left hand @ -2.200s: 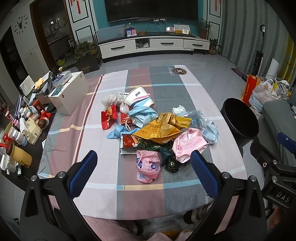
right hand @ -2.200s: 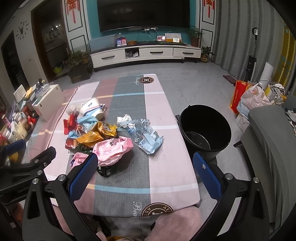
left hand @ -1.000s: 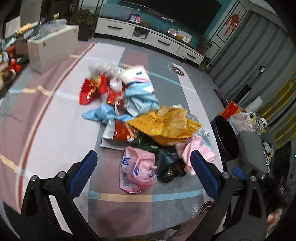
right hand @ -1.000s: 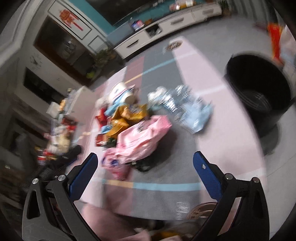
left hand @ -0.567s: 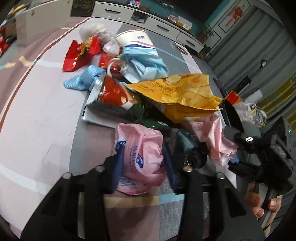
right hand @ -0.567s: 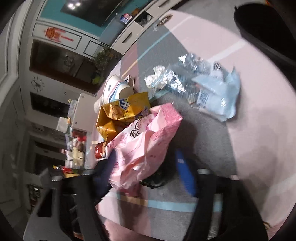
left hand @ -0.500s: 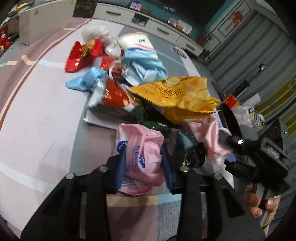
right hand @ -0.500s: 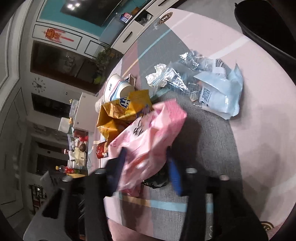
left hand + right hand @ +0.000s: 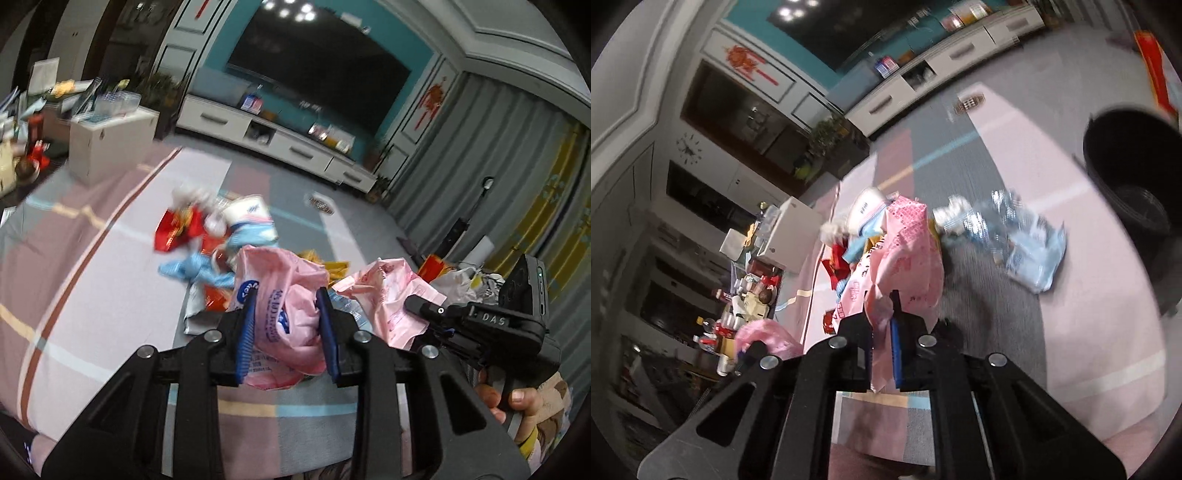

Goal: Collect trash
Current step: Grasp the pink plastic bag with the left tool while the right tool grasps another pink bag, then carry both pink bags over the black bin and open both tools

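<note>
Nearest the left wrist camera, the left gripper has just been closing, and its fingers now pinch a crumpled pink plastic bag, held above the table. At 3 o'clock of it the right gripper, held in a hand, has also just closed, clamping the edge of a pink printed wrapper that hangs free of the pile. By my reading the task has barely begun: two pieces are gripped, none can be seen in the bin.

Farther out, at 12 o'clock on the striped cloth, the rest waits: a red snack packet, a paper cup, a blue mask and orange wrappers. In the right view, clear blue-white packaging lies between the pile and the black bin at 2 o'clock, beside the table's edge. Nothing seems to block the way there
</note>
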A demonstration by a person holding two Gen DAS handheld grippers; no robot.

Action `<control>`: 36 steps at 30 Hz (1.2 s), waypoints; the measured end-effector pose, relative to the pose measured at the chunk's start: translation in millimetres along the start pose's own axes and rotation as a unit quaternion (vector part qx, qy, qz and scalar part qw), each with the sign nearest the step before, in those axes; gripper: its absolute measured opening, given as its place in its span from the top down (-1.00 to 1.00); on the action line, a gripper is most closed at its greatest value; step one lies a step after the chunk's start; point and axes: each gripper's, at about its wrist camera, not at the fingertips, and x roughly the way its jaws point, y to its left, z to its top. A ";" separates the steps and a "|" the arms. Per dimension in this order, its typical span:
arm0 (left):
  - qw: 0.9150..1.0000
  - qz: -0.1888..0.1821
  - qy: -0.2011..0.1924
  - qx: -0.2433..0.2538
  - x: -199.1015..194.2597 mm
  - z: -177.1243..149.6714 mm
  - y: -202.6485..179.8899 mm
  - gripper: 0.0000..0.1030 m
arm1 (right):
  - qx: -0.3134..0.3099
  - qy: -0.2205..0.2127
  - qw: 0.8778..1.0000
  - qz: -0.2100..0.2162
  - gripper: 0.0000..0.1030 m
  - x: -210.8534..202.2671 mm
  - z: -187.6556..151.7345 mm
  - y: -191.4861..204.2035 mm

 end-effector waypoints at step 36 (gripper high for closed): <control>0.975 -0.148 0.127 0.110 136.4 42.4 -174.6 0.36 | 0.081 -0.181 0.974 -0.106 0.82 -105.8 51.2 -156.8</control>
